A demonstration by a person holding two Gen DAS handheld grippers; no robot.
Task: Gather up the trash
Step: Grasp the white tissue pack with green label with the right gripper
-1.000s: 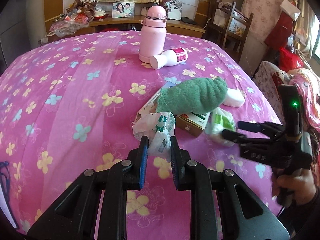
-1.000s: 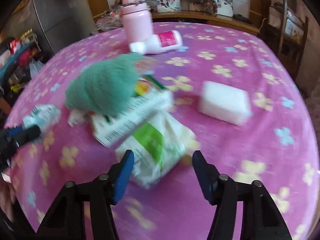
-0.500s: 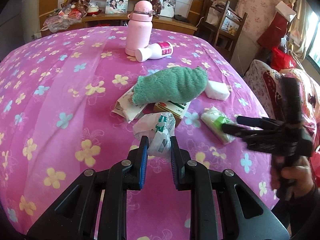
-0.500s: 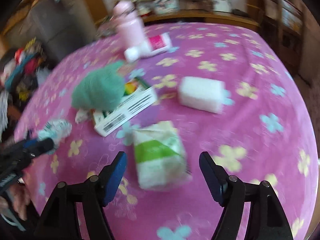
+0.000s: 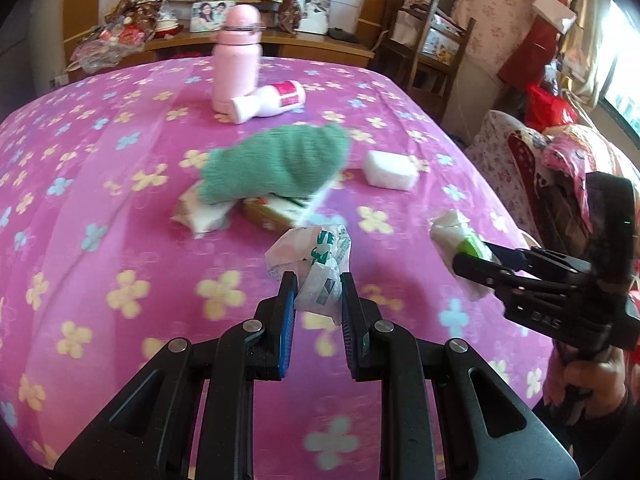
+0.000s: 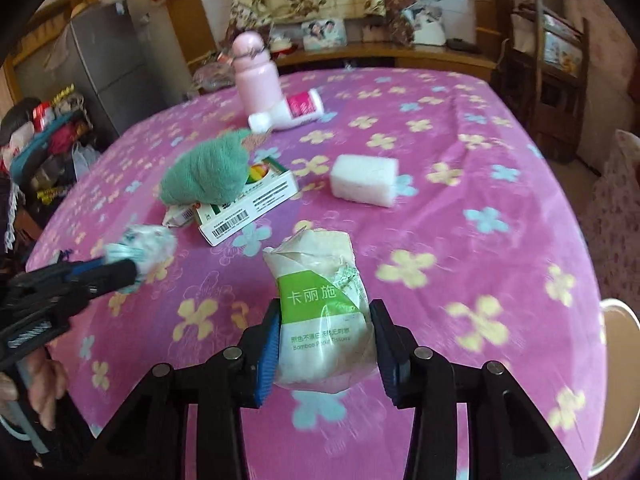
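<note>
Both hands are mid-pickup in the collecting step: each gripper carries one piece of trash clear of the pink flowered tabletop (image 6: 460, 184). The left gripper (image 5: 316, 300) has its jaws drawn narrow and clamped on a crumpled white wrapper (image 5: 310, 254) with green print, which sticks up beyond the tips. The right gripper (image 6: 324, 344) has just been closing its jaws, and they now pinch the lower end of a soft tissue pack (image 6: 320, 304) with a green label; in the left wrist view the same pack pokes out ahead of the right tool near the table's right edge. Left on the tabletop are a green towel (image 6: 206, 174) lying over a white printed carton (image 6: 250, 208), a smaller flattened white packet (image 6: 180, 216) peeking out beside it, a white block (image 6: 366, 180) a little apart to the right, and farther back an upright pink flask (image 6: 256, 76) with a white bottle (image 6: 286, 114) lying against its base. No bin or bag is visible in either view, so where the trash goes cannot be told. The next move appears to call for carrying both pieces to wherever the waste is gathered, keeping both grips firm, since the wrapper is light and the pack is soft and held only by one end, then returning for the packet and carton, which would need the towel lifted off first.
</note>
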